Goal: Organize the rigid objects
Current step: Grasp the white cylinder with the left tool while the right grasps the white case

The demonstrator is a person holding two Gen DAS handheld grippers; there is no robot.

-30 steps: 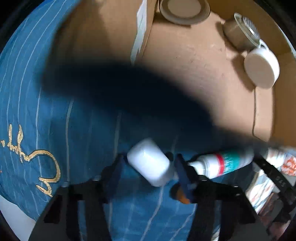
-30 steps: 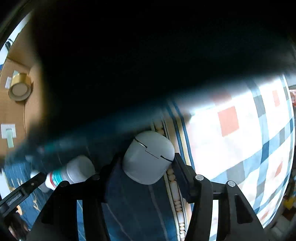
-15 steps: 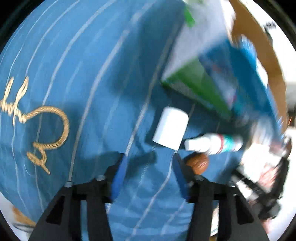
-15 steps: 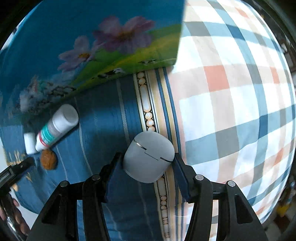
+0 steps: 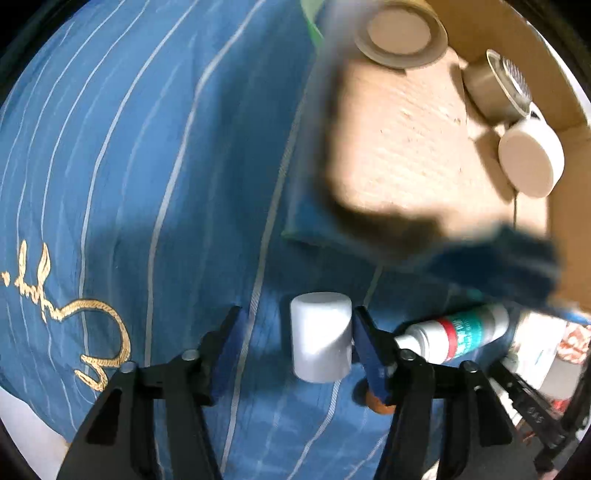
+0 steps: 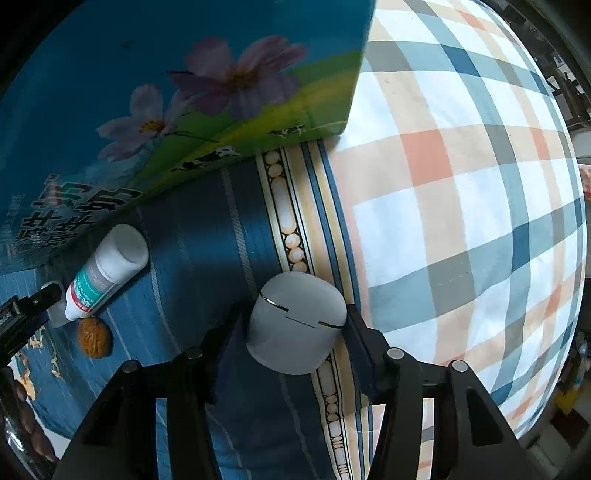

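Observation:
In the left wrist view my left gripper [image 5: 295,338] is open over the blue striped bedcloth. A small white cylinder [image 5: 320,345] lies between the fingers, against the right finger and apart from the left one. A white tube with a red and teal label [image 5: 456,334] lies just right of it, and a walnut [image 5: 376,402] shows under the right finger. In the right wrist view my right gripper [image 6: 293,330] is shut on a grey earbud case [image 6: 295,326], held above the bedding. The tube [image 6: 107,271] and walnut [image 6: 94,336] lie to its left.
A cardboard box [image 5: 569,229] at the upper right holds two tape rolls [image 5: 400,31] and a white round lid [image 5: 530,160]. Its flowered outer wall [image 6: 177,96] stands behind the tube. A blurred blue flap [image 5: 498,262] crosses the left wrist view. Checked bedding [image 6: 461,192] fills the right.
The left gripper has moved forward so the white cylinder lies between its fingers, and the box interior is back in view. The right gripper holds the grey case as before.

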